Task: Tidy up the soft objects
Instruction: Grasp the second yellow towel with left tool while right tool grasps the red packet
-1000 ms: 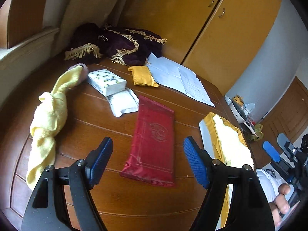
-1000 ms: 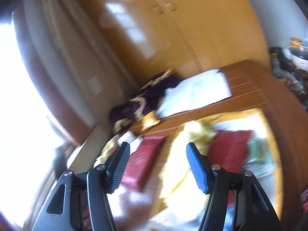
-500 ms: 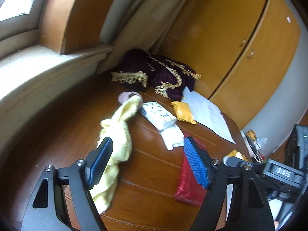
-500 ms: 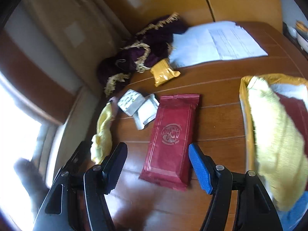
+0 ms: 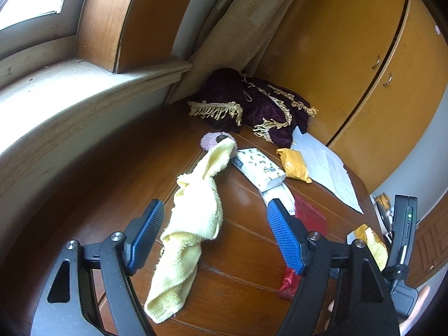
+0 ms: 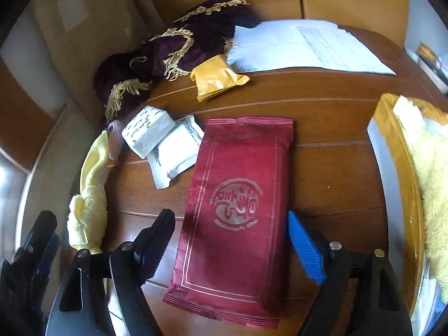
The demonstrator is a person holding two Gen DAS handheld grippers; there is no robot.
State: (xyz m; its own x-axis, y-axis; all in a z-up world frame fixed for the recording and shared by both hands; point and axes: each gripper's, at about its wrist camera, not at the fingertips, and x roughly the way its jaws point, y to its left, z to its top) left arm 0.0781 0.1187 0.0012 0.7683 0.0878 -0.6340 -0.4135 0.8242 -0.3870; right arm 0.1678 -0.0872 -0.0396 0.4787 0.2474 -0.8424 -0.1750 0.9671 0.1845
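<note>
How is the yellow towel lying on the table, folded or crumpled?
Crumpled: the yellow towel lies twisted in a long bunch on the wooden table, not folded flat.

Pale yellow towel (image 5: pixel 193 218), dark red packet (image 6: pixel 235 204) with perhaps silver emblem.

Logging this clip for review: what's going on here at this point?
A person holds a gripper in each hand over a wooden table strewn with soft items. The left gripper is open around the rumpled yellow towel; the right gripper is open, its fingers on either side of the red packet. Neither has closed on anything. A tray at the right holds another yellow cloth.
</note>
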